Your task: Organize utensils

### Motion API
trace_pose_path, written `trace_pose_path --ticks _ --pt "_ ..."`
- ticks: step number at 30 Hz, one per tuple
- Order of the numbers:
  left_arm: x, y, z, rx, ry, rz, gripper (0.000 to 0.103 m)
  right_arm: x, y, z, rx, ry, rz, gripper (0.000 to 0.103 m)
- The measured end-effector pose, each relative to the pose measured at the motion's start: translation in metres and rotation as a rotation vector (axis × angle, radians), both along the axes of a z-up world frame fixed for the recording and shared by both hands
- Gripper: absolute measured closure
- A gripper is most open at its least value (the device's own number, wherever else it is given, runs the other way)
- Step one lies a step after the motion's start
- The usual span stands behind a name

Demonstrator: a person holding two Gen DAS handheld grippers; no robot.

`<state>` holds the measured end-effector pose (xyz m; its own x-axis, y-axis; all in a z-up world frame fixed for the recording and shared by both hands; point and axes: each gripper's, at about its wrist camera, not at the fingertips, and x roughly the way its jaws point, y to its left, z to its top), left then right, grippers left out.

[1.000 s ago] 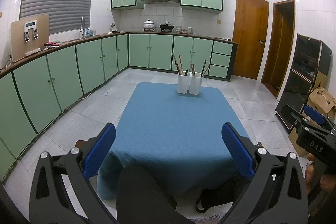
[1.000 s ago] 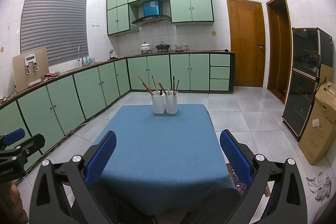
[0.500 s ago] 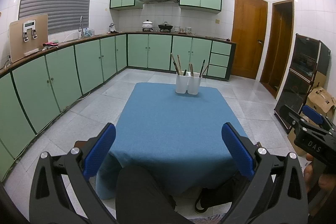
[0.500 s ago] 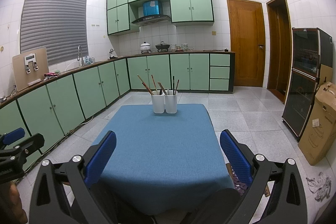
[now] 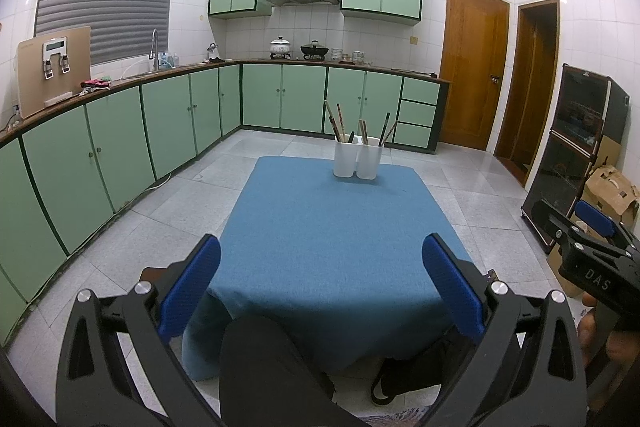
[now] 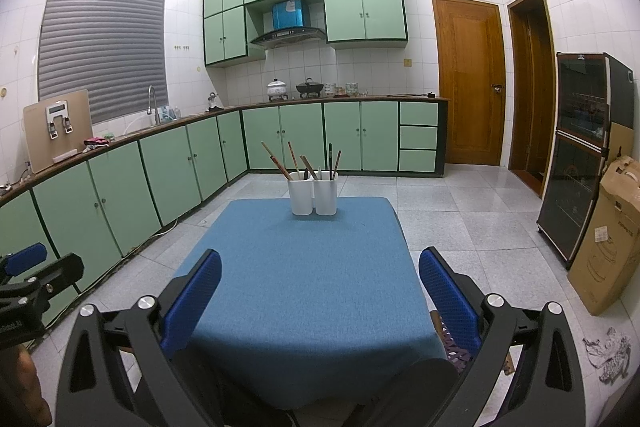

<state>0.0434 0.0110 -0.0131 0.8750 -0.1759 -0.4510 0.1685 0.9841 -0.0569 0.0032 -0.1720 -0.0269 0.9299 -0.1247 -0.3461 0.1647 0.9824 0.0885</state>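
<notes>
Two white utensil holders stand side by side at the far end of a blue-clothed table (image 5: pixel 328 235), seen in the left wrist view (image 5: pixel 359 158) and the right wrist view (image 6: pixel 313 192). Chopsticks and dark utensils (image 6: pixel 298 163) stick out of them. My left gripper (image 5: pixel 320 271) is open and empty, held back over the table's near edge. My right gripper (image 6: pixel 320 275) is open and empty, also over the near edge. Each gripper shows at the side of the other's view.
Green cabinets (image 6: pixel 160 171) run along the left wall and the back. A dark glass cabinet (image 6: pixel 584 155) and a cardboard box (image 6: pixel 608 239) stand at the right. My knees (image 5: pixel 272 367) are below the table's near edge.
Both grippers stayed open. The left wrist view drifted slightly, and the holders sit a little left of where they were. The right view is nearly unchanged.
</notes>
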Motion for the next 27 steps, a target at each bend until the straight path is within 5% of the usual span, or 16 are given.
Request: trace_pose_path --ticks 27 --pt "0.0031 -0.0001 -0.0018 -0.007 -0.001 0.002 0.005 0.0009 0.0006 0.0 0.0 0.0 0.001 0.006"
